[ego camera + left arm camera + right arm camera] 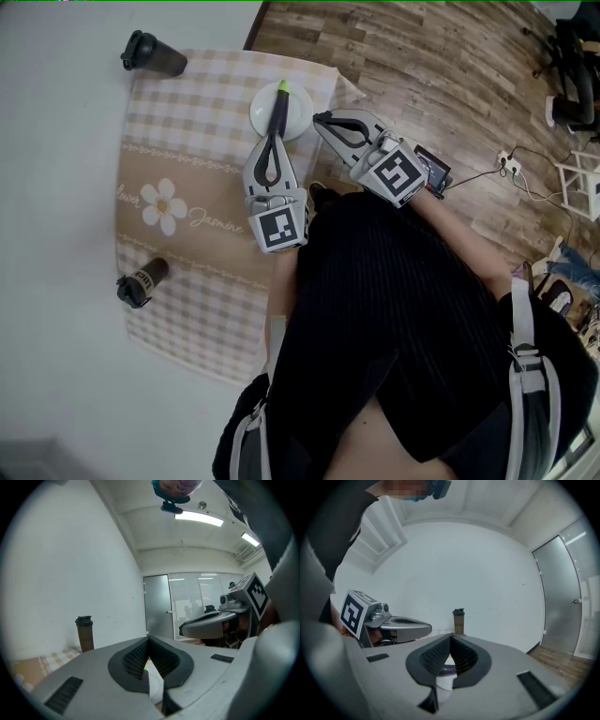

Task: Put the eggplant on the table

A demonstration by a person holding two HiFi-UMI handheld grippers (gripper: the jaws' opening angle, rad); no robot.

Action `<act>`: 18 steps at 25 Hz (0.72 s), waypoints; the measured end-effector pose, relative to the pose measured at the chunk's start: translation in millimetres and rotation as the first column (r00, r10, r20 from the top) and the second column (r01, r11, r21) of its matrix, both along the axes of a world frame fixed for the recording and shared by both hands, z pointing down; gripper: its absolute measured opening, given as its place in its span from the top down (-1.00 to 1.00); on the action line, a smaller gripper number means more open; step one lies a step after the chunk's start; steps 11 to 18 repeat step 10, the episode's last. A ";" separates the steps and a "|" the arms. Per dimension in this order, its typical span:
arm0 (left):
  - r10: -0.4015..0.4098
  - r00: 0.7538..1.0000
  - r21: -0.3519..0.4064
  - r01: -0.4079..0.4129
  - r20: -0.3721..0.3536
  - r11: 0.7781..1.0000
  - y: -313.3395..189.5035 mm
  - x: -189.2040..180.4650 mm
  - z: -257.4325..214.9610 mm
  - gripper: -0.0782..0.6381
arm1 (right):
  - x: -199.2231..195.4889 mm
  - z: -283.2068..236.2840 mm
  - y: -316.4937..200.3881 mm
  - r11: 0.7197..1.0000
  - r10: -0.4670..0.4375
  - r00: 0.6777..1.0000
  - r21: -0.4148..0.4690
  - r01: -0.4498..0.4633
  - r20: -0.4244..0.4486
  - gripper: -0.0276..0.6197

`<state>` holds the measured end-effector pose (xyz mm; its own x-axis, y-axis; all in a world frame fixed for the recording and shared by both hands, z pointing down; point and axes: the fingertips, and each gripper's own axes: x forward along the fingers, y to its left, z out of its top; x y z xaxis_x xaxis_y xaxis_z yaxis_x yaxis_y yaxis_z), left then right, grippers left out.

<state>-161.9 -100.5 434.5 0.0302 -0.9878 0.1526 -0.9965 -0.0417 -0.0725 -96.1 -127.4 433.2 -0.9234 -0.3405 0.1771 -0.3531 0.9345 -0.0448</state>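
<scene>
A dark purple eggplant (278, 108) with a green tip lies on a small white plate (298, 116) at the far edge of the checked cloth. My left gripper (273, 138) is shut, its tips just at the eggplant's near end; whether they touch it I cannot tell. My right gripper (319, 118) is shut too, with its tips at the plate's right rim. In the left gripper view the jaws (149, 640) meet, and a sliver of the eggplant (146, 671) shows beneath them. Under the meeting jaws (450, 635) in the right gripper view, the plate (444, 683) shows.
The beige checked cloth (178, 169) with a flower print covers part of the white table (56, 187). One dark shaker bottle (153, 54) stands at the cloth's far left corner, another (141, 281) at its near left. Wooden floor (422, 66) with cables lies right of the table.
</scene>
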 end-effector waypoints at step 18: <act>-0.006 1.000 -0.005 0.006 -0.013 1.000 0.0 1.1 0.1 0.78 | 2.7 1.3 -0.8 1.000 0.008 1.000 -0.003 -0.008 -0.001 0.90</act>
